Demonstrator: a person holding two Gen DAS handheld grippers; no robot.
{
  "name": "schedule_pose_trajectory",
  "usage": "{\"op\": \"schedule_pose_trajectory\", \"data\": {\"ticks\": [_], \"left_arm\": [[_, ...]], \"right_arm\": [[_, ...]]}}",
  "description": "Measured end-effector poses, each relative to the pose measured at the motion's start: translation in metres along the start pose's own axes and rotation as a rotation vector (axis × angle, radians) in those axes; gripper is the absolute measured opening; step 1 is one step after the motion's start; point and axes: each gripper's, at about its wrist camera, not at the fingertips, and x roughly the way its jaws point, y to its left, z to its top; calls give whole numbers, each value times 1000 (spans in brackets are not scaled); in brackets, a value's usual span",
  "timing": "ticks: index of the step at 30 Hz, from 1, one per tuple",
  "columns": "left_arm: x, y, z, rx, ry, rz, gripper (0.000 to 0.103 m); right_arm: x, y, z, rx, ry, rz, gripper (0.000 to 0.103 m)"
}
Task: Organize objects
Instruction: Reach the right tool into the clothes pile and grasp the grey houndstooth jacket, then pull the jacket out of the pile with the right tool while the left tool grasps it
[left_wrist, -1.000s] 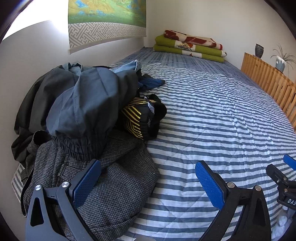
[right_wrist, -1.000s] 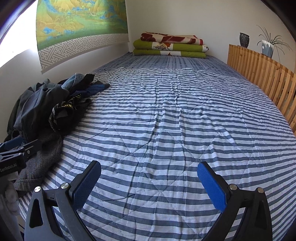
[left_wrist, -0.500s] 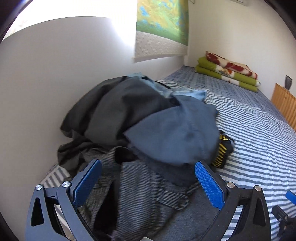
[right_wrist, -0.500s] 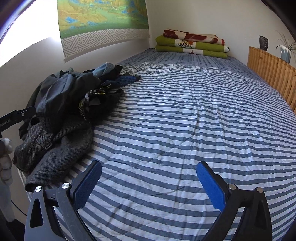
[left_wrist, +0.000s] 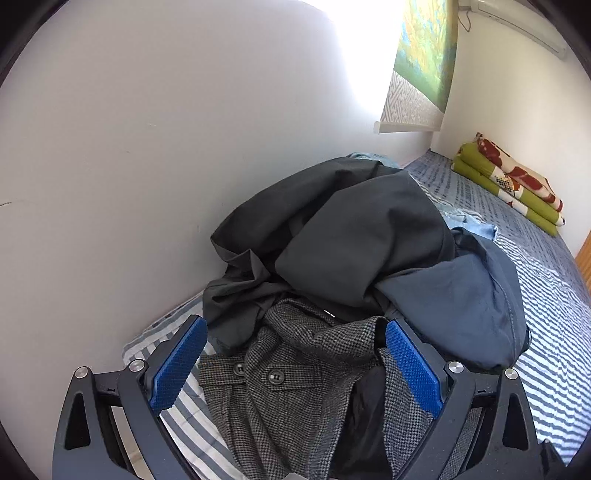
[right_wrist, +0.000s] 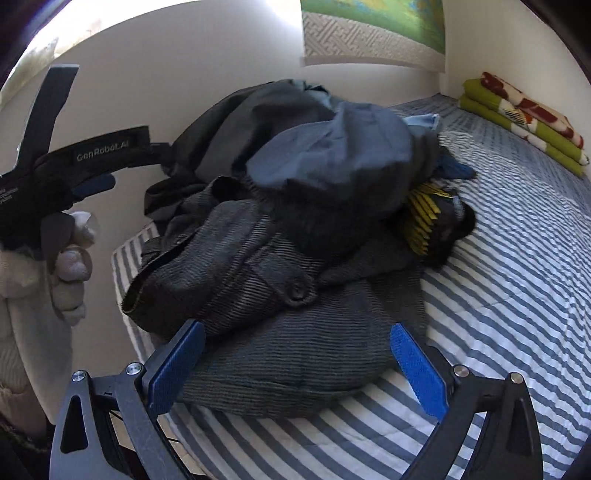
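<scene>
A pile of clothes lies on the striped bed (right_wrist: 517, 280) against the left wall. A grey tweed coat (left_wrist: 295, 387) with buttons sits at the front. Behind it are a dark grey jacket (left_wrist: 351, 229) and a blue-grey garment (left_wrist: 461, 295). My left gripper (left_wrist: 295, 369) is open, its blue pads either side of the coat's collar. My right gripper (right_wrist: 297, 369) is open too, just above the tweed coat (right_wrist: 295, 350). The blue-grey garment (right_wrist: 332, 155) tops the pile and a black-and-yellow piece (right_wrist: 428, 218) pokes out at its right.
A white wall (left_wrist: 129, 184) runs close along the left of the pile. Folded green and red blankets (right_wrist: 524, 118) lie at the bed's far end. A scroll painting (left_wrist: 421, 74) hangs above. A gloved hand (right_wrist: 70, 266) holds the left gripper, whose finger (right_wrist: 110, 151) reaches in from the left.
Both grippers have swung left and moved in on the clothes pile, which now fills both views. The left one has come down over the tweed coat. Both stay open.
</scene>
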Motion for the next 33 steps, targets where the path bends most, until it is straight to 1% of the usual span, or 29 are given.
{"op": "schedule_pose_trajectory", "data": {"ticks": [3, 5, 8, 10, 11, 12, 13, 14, 15, 16, 17, 19, 23, 27, 28, 30, 33], "left_arm": [[1, 18, 5, -41, -1, 5, 99], [3, 31, 6, -71, -2, 17, 99], [8, 47, 7, -111, 10, 22, 99], [10, 53, 7, -121, 16, 18, 99], [10, 54, 7, -119, 16, 18, 99], [9, 54, 6, -116, 13, 18, 99], [8, 55, 6, -114, 8, 17, 99], [7, 56, 6, -113, 4, 13, 99], [6, 56, 6, -114, 1, 8, 97], [6, 56, 5, -115, 0, 4, 95], [8, 56, 5, -116, 2, 2, 94], [9, 54, 4, -112, 4, 0, 90], [8, 48, 2, -88, 8, -5, 85], [5, 40, 0, -70, 3, -21, 84], [4, 37, 0, -67, 2, -29, 84], [2, 30, 0, -60, 1, -44, 84], [-2, 10, -1, -35, 1, -77, 83]], "right_arm": [[17, 28, 7, -17, 21, 38, 99], [26, 45, 10, -44, 30, 42, 99], [39, 68, 12, -112, 42, 23, 99], [50, 78, 15, -160, 53, -14, 99], [56, 80, 16, -173, 61, -33, 96], [60, 81, 18, -176, 73, -45, 88], [63, 80, 19, -173, 90, -67, 58], [66, 76, 20, -162, 106, -101, 36], [66, 70, 21, -146, 111, -110, 29], [63, 64, 22, -129, 113, -107, 17], [60, 56, 23, -111, 117, -100, 11], [49, 40, 23, -68, 108, -84, 8], [9, 11, 22, -44, 23, -146, 6], [-42, -23, 22, 0, -68, -227, 5], [-47, -27, 24, 8, -89, -250, 5], [-74, -46, 22, 27, -121, -292, 5], [-115, -77, 17, 51, -160, -378, 5]]}}
